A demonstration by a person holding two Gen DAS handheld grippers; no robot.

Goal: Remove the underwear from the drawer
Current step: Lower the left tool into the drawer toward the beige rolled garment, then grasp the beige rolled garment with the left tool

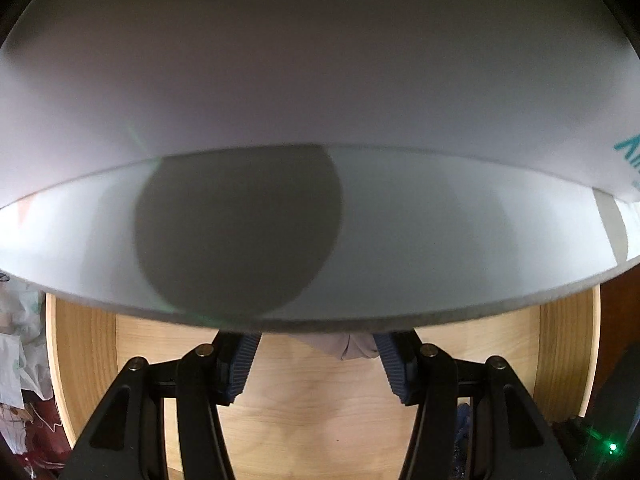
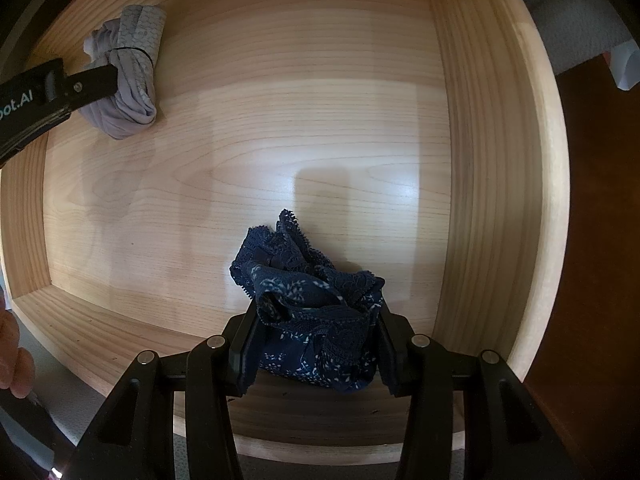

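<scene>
Right wrist view: navy underwear (image 2: pixel 310 312) is clamped by the right gripper (image 2: pixel 316 344) low in the drawer (image 2: pixel 492 160). Left gripper (image 2: pixel 92 84) is parted around the grey pair (image 2: pixel 128 80); closing judged next, then lifting.

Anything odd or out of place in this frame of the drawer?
Nothing in the drawer looks damaged or spilled. One oddity: a white panel fills most of the left wrist view, hiding the left gripper's fingertips.

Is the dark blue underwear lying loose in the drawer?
No, the right tool is clamped on the navy lace underwear.
</scene>
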